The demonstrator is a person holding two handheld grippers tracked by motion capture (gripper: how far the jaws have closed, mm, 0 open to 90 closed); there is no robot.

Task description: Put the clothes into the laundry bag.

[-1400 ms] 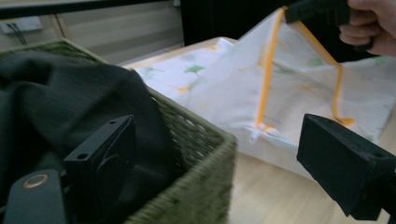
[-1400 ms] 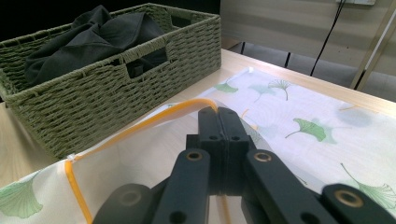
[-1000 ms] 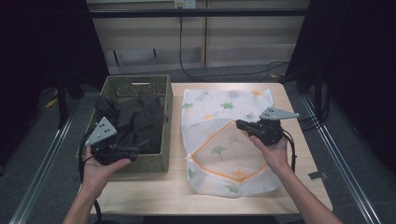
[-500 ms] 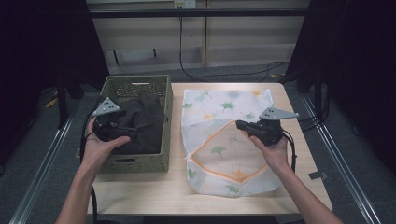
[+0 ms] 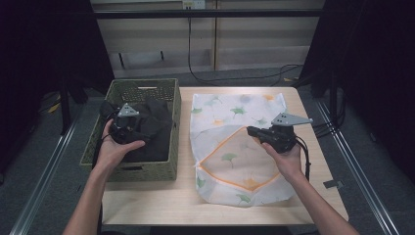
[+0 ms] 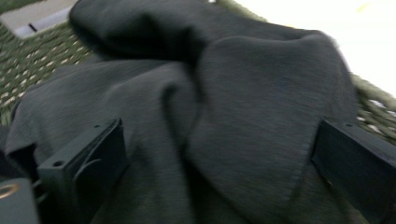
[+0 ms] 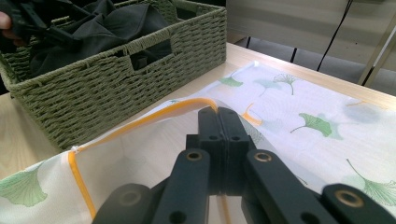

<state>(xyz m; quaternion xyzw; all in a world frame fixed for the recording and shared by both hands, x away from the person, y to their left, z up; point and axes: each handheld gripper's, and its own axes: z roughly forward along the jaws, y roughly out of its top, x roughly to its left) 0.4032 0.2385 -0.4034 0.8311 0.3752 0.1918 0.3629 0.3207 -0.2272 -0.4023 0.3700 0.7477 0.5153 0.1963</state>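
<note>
A white mesh laundry bag printed with green leaves lies on the table, its orange-trimmed mouth facing me. My right gripper is shut on the orange rim and holds it a little above the table. A green woven basket at the left holds dark grey clothes. My left gripper sits low over those clothes. In the left gripper view its jaws stand wide apart, open, with a fold of the dark cloth between them, and the pads do not press on it.
The wooden table has bare strips in front of the basket and along its right edge. The basket's near wall stands close to the bag's mouth. Cables trail on the floor behind the table.
My left gripper has moved from the basket's front edge farther in over the dark clothes and lower. The right gripper and the bag have stayed put.
</note>
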